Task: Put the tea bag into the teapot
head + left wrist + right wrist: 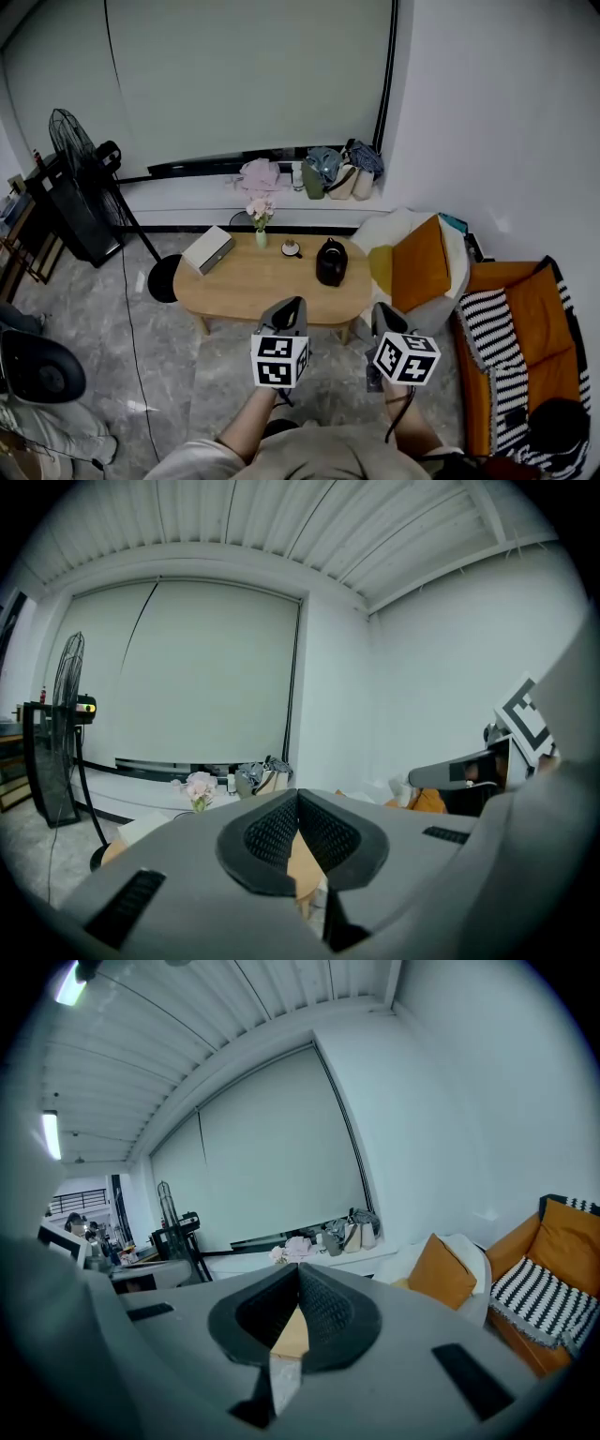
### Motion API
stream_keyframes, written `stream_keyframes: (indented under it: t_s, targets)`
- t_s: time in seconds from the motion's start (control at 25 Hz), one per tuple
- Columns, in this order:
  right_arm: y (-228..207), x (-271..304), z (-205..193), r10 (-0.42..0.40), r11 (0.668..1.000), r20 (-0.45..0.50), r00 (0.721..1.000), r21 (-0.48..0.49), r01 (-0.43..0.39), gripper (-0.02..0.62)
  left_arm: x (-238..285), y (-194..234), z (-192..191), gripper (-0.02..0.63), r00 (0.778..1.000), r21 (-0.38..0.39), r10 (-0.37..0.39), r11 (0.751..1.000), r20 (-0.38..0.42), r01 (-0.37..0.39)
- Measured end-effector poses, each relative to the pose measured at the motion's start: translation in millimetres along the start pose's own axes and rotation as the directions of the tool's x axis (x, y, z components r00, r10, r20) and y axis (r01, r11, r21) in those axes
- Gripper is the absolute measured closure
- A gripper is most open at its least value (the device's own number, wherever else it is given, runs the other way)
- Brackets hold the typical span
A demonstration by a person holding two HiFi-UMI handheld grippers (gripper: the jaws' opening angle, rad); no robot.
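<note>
Standing on the far right part of the oval wooden table [234, 286], the teapot [331, 262] is squat, round and glossy black, with a lid knob on top and its handle arched over the body. Just left of it, and a little farther back, sits a small white dish or cup [291, 248] with something dark on it. This may be the tea bag, but it is too small to tell. Farther left are a slim vase of pink flowers [261, 223] and, near the table's left end, a white box [208, 249].

Both grippers hang at the near edge of the table, well apart from the teapot. The left gripper [289, 310] has its ribbed black pads pressed together at the tips, with nothing between them; only table wood shows through the slit behind. The right gripper [382, 316] is likewise closed tip to tip on nothing.

To the right of the table stands a pale armchair with an orange cushion [419, 262].
</note>
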State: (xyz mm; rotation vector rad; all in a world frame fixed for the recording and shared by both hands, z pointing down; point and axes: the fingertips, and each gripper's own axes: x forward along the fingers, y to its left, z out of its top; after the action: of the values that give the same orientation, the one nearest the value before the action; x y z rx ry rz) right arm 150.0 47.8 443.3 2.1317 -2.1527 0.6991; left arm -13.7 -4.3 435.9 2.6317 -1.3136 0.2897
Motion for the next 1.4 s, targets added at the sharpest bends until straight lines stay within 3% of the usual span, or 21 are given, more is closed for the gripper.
stream_keyframes:
  t_s: [0.6, 1.4]
  targets:
    - [-33, 39, 2, -0.031, 0.999, -0.034, 0.999, 0.021, 0.032, 0.561, 62, 12, 0, 0.589, 1.0, -0.021, -0.015, 1.0, -0.016, 0.015]
    - [-63, 173, 90, -0.043, 0.999, -0.001, 0.999, -0.016, 0.042, 0.561, 204, 63, 57, 0.589, 0.999, -0.017, -0.046, 0.999, 0.017, 0.046]
